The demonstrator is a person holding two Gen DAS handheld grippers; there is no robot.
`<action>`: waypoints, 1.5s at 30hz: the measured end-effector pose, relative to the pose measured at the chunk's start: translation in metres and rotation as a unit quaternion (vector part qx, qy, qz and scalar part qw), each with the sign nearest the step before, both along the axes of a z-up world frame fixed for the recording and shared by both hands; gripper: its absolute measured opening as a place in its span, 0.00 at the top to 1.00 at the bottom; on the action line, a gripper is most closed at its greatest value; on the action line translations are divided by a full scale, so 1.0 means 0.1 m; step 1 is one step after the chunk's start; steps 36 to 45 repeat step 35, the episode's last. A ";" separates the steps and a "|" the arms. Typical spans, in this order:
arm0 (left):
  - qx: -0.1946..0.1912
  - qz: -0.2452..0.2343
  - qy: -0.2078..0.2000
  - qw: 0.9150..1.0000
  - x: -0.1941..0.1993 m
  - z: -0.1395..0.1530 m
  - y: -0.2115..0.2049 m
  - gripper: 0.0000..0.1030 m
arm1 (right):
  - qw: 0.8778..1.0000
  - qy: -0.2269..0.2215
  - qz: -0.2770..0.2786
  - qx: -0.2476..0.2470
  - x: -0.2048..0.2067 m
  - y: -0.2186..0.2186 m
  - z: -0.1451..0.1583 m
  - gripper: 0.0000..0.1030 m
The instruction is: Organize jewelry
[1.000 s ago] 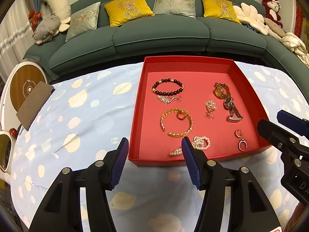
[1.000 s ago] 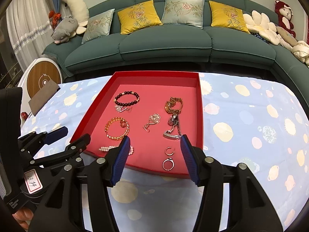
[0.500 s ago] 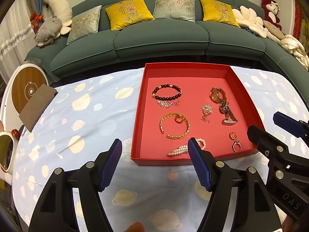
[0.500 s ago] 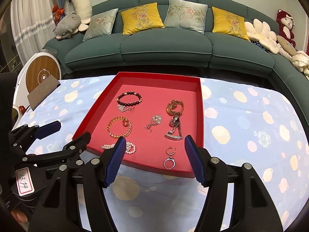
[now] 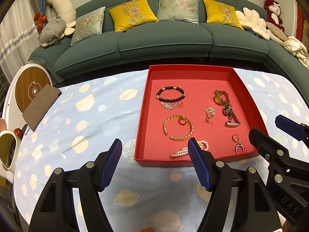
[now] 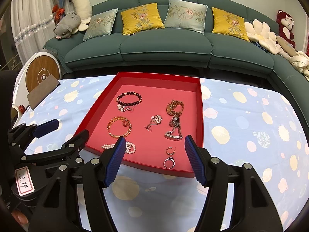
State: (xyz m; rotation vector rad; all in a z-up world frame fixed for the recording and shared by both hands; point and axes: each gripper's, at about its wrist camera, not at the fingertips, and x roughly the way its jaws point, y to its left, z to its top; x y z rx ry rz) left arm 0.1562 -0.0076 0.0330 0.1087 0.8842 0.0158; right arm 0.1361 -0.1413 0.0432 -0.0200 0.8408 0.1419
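Your left gripper (image 5: 154,150) is open and holds nothing. A second ago its blue fingers stood closer together; now the gap is wider, and it has pulled back a bit from the box. Your right gripper (image 6: 153,147) is open and empty too, and its gap has grown a little as well.

Just past your left fingers is the near wall of the red box (image 5: 193,162). Your left gripper's right finger covers part of the pearl bracelet (image 5: 180,152), which lies inside the box right by that wall. A bit farther in is the gold bangle (image 5: 178,128) with a small ring inside it. Farther still is the dark bead bracelet (image 5: 171,94).

Between your right fingers, just inside the box, you can see the silver ring (image 6: 169,162) and the little hoop earring (image 6: 170,150). Beyond them lie the silver watch (image 6: 174,130) and the gold watch (image 6: 173,107), touching each other. The flower brooch (image 6: 155,120) sits to the left of the watches.

All the jewelry seems to be in the box already, lying where it did a second ago. Nothing is left on the spotted cloth (image 6: 251,125). So it looks like both hands have let go and the tidy-up is done, or very close to done.
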 end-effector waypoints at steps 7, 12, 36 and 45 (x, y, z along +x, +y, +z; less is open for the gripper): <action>-0.001 0.003 0.000 1.000 0.00 0.00 0.00 0.34 | 1.000 0.001 0.000 0.000 0.00 0.00 0.00 0.41; 0.000 0.004 0.001 1.000 0.00 -0.01 0.00 0.34 | 1.000 0.000 0.001 -0.002 -0.01 0.01 0.00 0.41; -0.010 0.018 0.004 1.000 0.03 -0.04 0.04 0.34 | 1.000 -0.002 -0.013 -0.007 0.00 -0.01 -0.02 0.32; -0.010 0.018 0.004 1.000 0.03 -0.04 0.04 0.34 | 1.000 -0.002 -0.013 -0.007 0.00 -0.01 -0.02 0.32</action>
